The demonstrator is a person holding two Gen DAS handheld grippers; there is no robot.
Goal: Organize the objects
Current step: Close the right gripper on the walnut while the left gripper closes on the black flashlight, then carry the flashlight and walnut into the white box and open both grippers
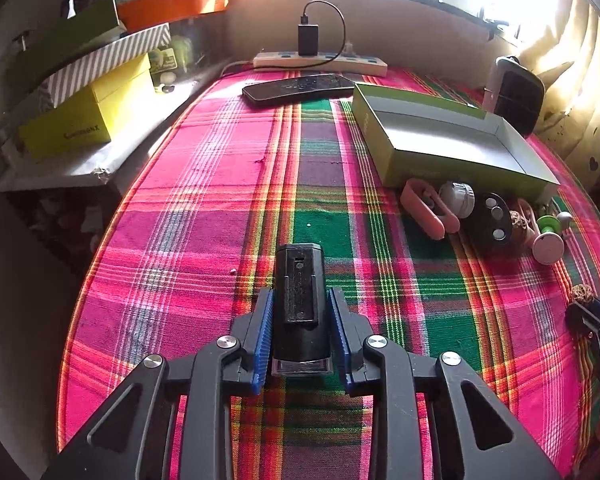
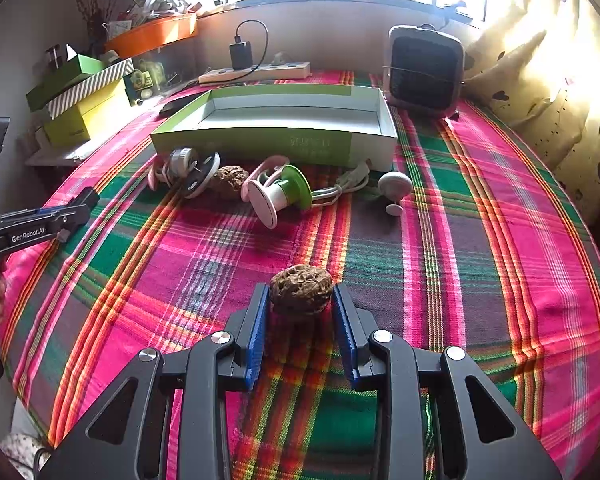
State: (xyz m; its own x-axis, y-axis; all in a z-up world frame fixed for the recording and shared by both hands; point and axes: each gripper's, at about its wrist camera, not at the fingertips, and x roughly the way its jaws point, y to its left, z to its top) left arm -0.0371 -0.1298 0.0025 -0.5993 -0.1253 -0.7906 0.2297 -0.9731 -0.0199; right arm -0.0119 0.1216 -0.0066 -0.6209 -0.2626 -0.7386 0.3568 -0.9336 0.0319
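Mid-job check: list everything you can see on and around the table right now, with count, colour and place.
black device: 1, black, between the left gripper's fingers
walnut-like nut: 1, brown, between the right gripper's fingers
second nut: 1, brown, in the clutter before the box
open box: 1, green outside, white inside, table centre
spool: 1, white and green, in the clutter
remote: 1, black, behind the box
power strip: 1, white, by the wall, black charger plugged in
fan-like appliance: 1, pink and black, far right
tablecloth: 1, pink-green plaid
left gripper: shut on the device
right gripper: shut on the nut
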